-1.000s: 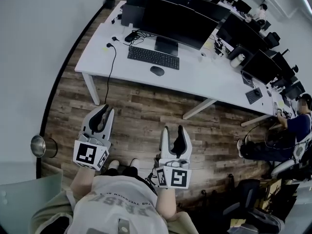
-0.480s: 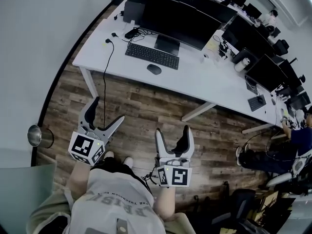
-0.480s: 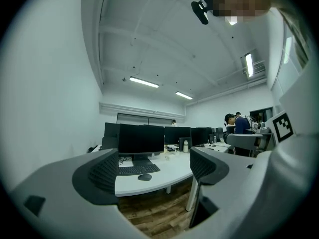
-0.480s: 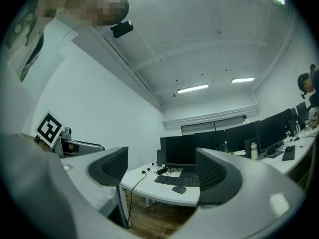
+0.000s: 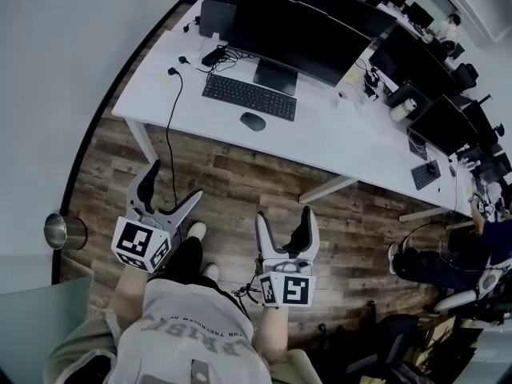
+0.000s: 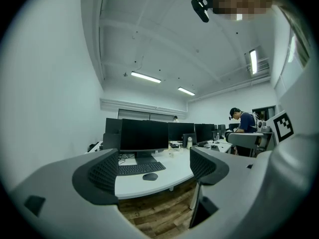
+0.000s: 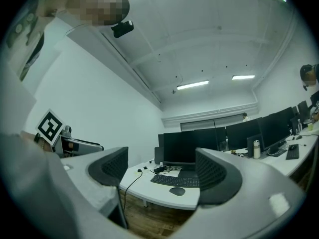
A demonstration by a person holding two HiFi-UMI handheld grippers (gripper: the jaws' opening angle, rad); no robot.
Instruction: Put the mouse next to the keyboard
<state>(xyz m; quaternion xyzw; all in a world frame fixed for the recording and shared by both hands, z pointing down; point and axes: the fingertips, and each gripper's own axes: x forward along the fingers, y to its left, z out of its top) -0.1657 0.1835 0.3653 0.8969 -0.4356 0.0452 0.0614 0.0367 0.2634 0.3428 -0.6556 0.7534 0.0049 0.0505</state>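
A dark mouse (image 5: 253, 122) lies on the long white desk (image 5: 336, 146), just in front of the black keyboard (image 5: 249, 97) and a little to its right. It also shows as the mouse (image 6: 150, 177) below the keyboard (image 6: 135, 169) in the left gripper view, and as the mouse (image 7: 177, 191) in the right gripper view. My left gripper (image 5: 170, 188) and right gripper (image 5: 286, 224) hang over the wooden floor, well short of the desk. Both stand open with nothing between their jaws.
Black monitors (image 5: 288, 34) stand behind the keyboard, and a cable (image 5: 171, 126) drops from the desk's left end to the floor. A metal bin (image 5: 64, 232) stands by the wall at left. A seated person (image 5: 448, 254) and chairs are at the right.
Both grippers opened wide from nearly shut. The view has shifted slightly toward the desk, and one foot has stepped forward.
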